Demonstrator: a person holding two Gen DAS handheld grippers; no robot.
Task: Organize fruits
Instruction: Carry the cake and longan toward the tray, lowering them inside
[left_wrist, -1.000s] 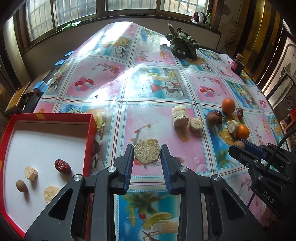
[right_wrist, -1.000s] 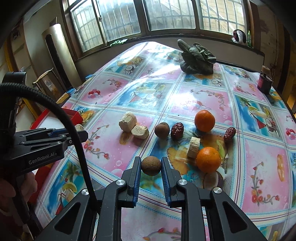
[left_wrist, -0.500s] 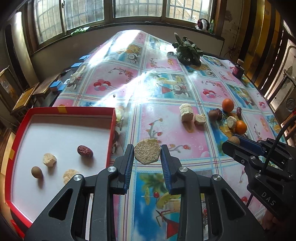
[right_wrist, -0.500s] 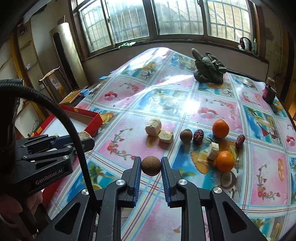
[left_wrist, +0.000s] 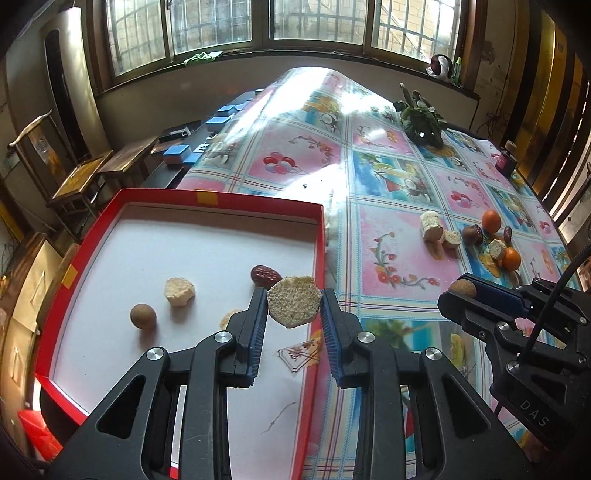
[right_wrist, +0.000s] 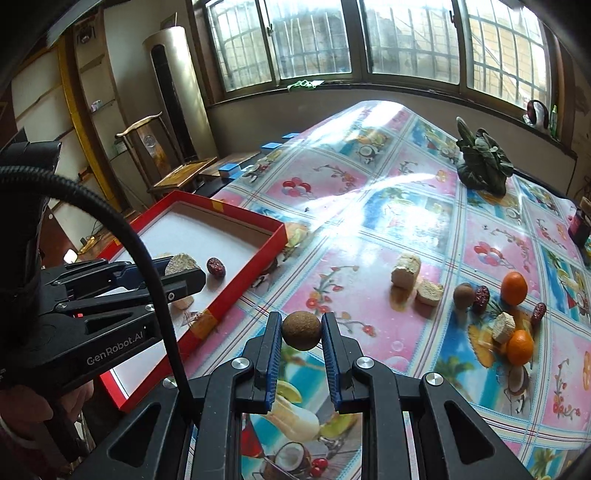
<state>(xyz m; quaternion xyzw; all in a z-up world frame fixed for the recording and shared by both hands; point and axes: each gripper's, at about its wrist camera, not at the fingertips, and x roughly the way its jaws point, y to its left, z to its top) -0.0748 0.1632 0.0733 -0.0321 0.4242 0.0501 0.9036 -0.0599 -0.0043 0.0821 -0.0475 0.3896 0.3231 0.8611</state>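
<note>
My left gripper (left_wrist: 294, 306) is shut on a pale round slice (left_wrist: 293, 305) and holds it over the right side of the red tray (left_wrist: 319, 258). The tray holds a brown ball (left_wrist: 143, 316), a pale chunk (left_wrist: 179, 292) and a red date (left_wrist: 265, 274). My right gripper (right_wrist: 301, 329) is shut on a brown round fruit (right_wrist: 301, 329), above the tablecloth just right of the tray (right_wrist: 251, 275). On the cloth lie pale chunks (right_wrist: 406, 269), a brown fruit (right_wrist: 463, 294), dates (right_wrist: 482, 295) and two oranges (right_wrist: 514, 288).
A dark leafy plant (right_wrist: 482, 162) stands at the table's far side. A small dark jar (left_wrist: 505, 159) sits at the far right edge. Wooden chairs (left_wrist: 77, 177) and blue boxes (left_wrist: 177, 154) stand left of the table, under the windows.
Both grippers have moved left with their loads. The left one now hangs over the red tray instead of the cloth; the right one has come near the tray's edge.
</note>
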